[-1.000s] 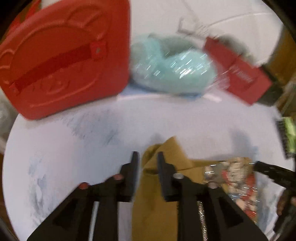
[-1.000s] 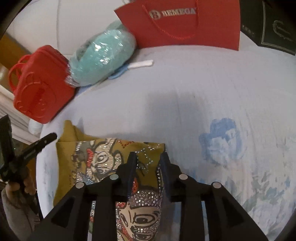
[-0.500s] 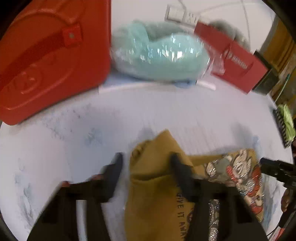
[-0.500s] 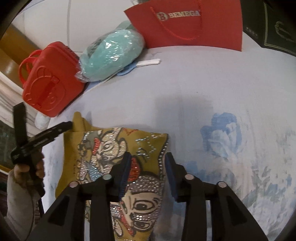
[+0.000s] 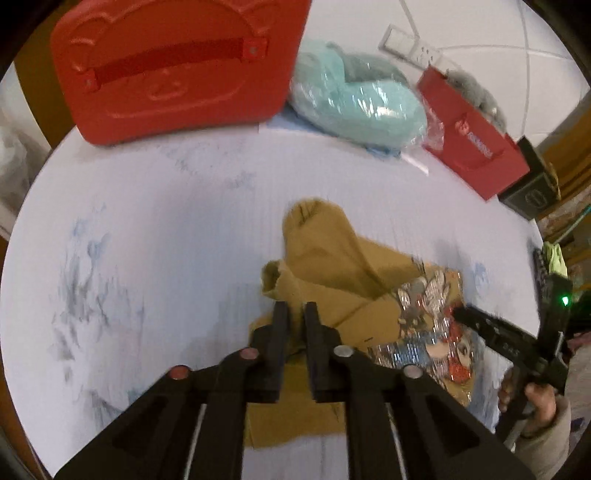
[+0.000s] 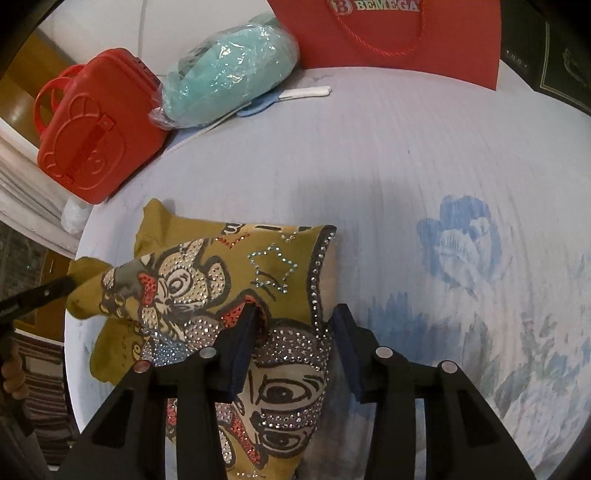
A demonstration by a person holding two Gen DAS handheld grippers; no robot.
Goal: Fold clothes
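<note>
Nearest in the left wrist view, the left hand-held gripper [image 5: 295, 314] has its jaws drawn almost together on a ridge of the mustard garment [image 5: 332, 269], so it appears pinched on the cloth near a rolled sleeve end. In the right wrist view the right hand-held gripper [image 6: 295, 314] has its jaws spread wide, astride the sequinned edge of the garment [image 6: 207, 280] and clamping nothing. The garment lies bunched near the desk's left edge, as the right view shows it, cartoon print upward.

The step in hand looks like a fold partly made: one side lifted, the other let go. Next, I judge, the left hand-held gripper must carry its pinched cloth across the printed front, while the right finds a fresh hold on the beaded edge to keep the layers square; the sequins may snag.

Beyond lies the white desk [image 6: 369, 155] with its blue flower print. At the far edge stand a red bear-faced case [image 6: 92, 147], a bagged turquoise bundle [image 6: 229, 66] and a red paper bag [image 6: 388, 33] reading "BEMEGA". Small lettering on the garment is unreadable.
</note>
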